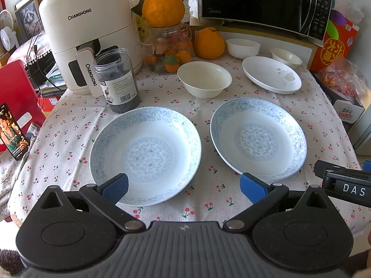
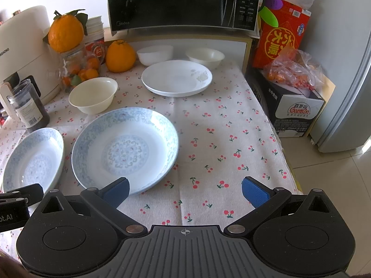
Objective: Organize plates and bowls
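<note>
**Left wrist view: two blue plates in front, both grippers spread wide**

Left wrist view shows the left gripper [image 1: 184,188] with its blue pads far apart and nothing between them. It hangs above the near edge of the table [image 1: 69,125], which has a cloth with small cherries. One pad [image 1: 115,186] is over the near rim of the left blue plate [image 1: 145,155]. The right blue plate [image 1: 258,139] lies just beside it, and they do not touch. Behind them stands a cream bowl [image 1: 204,78], and further right a white plate [image 1: 271,74] with a small flower print. Two more bowls are at the back: a white bowl [image 1: 242,47] and a small bowl [image 1: 286,56], close to the shelf under the microwave [image 1: 262,2]. A jar [image 1: 117,78] with dark content stands left of the cream bowl, in front of the air fryer [image 1: 88,30].

In the right wrist view the right gripper [image 2: 185,191] is also released, holding nothing. Its left pad [image 2: 117,191] is at the near rim of the right blue plate [image 2: 125,148], and the other pad is over bare cloth. The left blue plate [image 2: 34,157] is seen at the left edge. The white plate [image 2: 176,77] lies well apart, at the back, with the two bowls behind it. All dishes lie separately on the table, none stacked.
</note>
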`<act>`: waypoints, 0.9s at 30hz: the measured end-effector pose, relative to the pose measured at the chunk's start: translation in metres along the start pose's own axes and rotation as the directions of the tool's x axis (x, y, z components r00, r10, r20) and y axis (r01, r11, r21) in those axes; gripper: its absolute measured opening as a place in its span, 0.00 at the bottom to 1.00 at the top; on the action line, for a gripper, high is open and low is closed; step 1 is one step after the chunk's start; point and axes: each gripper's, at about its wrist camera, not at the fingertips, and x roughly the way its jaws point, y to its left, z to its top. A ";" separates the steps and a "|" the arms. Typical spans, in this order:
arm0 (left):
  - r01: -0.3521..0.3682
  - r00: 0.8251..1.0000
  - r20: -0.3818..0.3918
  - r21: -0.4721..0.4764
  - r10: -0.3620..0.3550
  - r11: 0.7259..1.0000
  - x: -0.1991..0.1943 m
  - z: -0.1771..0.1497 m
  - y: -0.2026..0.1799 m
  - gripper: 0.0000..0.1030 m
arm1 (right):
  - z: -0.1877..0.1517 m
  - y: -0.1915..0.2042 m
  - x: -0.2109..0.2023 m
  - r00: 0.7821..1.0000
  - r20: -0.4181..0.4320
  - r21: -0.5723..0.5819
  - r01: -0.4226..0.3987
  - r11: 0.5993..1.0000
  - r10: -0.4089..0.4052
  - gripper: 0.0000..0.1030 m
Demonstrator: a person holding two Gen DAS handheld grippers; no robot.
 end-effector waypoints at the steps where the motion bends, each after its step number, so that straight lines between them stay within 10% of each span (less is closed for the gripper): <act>1: 0.000 1.000 0.000 0.000 0.000 1.000 0.000 0.000 0.000 1.00 | 0.000 0.000 0.000 1.000 0.000 0.000 0.000 1.000 0.000 1.00; 27: 0.088 0.992 0.073 0.148 -0.099 0.985 0.002 0.038 0.002 1.00 | 0.041 -0.005 -0.003 0.996 0.070 -0.151 -0.053 0.987 0.064 1.00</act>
